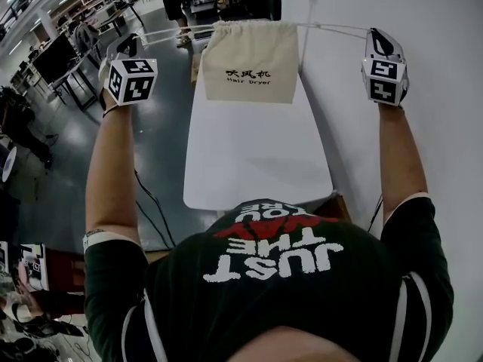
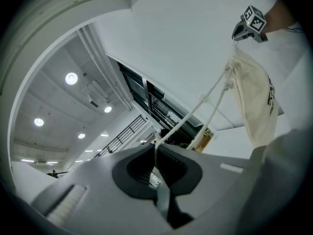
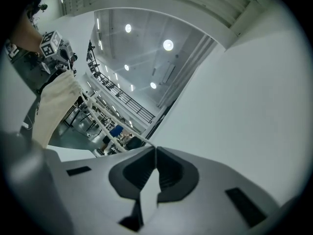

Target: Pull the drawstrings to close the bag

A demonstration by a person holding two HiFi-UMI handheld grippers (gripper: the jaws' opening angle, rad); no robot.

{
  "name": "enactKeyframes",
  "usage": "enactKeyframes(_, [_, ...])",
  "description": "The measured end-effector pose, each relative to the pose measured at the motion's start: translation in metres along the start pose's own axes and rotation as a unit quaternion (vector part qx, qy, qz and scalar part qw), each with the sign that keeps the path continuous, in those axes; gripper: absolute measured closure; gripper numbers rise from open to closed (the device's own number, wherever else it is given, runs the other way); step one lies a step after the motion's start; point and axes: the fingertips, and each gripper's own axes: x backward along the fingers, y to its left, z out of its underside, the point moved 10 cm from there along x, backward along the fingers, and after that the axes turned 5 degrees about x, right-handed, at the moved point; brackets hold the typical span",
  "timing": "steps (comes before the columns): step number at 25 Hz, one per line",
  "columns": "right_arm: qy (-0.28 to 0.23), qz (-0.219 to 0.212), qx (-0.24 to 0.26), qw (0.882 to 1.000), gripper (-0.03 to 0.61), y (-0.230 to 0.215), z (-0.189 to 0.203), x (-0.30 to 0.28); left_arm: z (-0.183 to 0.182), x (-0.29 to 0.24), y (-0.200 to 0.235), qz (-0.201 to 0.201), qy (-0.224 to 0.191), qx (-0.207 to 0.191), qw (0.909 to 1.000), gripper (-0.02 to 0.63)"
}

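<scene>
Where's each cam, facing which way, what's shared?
Head view: on the head, steeply down at bag and table; forearms, shirt, left hand-held gripper, right hand-held gripper show.
Left gripper view: on the left one, up toward the ceiling along jaws shut on the left drawstring.
Right gripper view: mirrored, jaws shut on the right drawstring.
Shared: all three see the bag.

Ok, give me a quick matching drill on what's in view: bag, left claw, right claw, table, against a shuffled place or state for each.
1 bag
2 left claw
3 right claw
4 table

A white, below the bag
B shut on a cord, by the wall
C shut on a cord, over the floor
D hung from the cords, mouth gathered

Pairs: 1-D, 2-C, 3-B, 4-A
</scene>
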Motion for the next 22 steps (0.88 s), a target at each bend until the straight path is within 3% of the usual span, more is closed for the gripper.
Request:
enactKeyframes(6, [0.027, -0.002, 0.026, 0.999, 0.565, 0.004, 0.013, -0.005, -0.003, -0.011, 0.005, 0.013, 0.029, 0.005, 0.9995, 0.604])
enactKeyframes(10, [0.037, -0.014, 0.024, 0.999, 0.565, 0.017, 0.033, -0.007, -0.001, -0.019, 0.012, 0.018, 0.048, 0.011, 0.9986, 0.600])
enactKeyframes(17, [0.049, -0.024, 0.009, 0.998, 0.565, 0.037, 0.034, -0.001, 0.004, -0.022, 0.039, 0.041, 0.073, 0.037, 0.9958, 0.594])
enactKeyframes(22, [0.055, -0.032, -0.003, 0.998, 0.566, 0.047, 0.040, 0.003, 0.011, -0.023, 0.046, 0.040, 0.081, 0.025, 0.9955, 0.594])
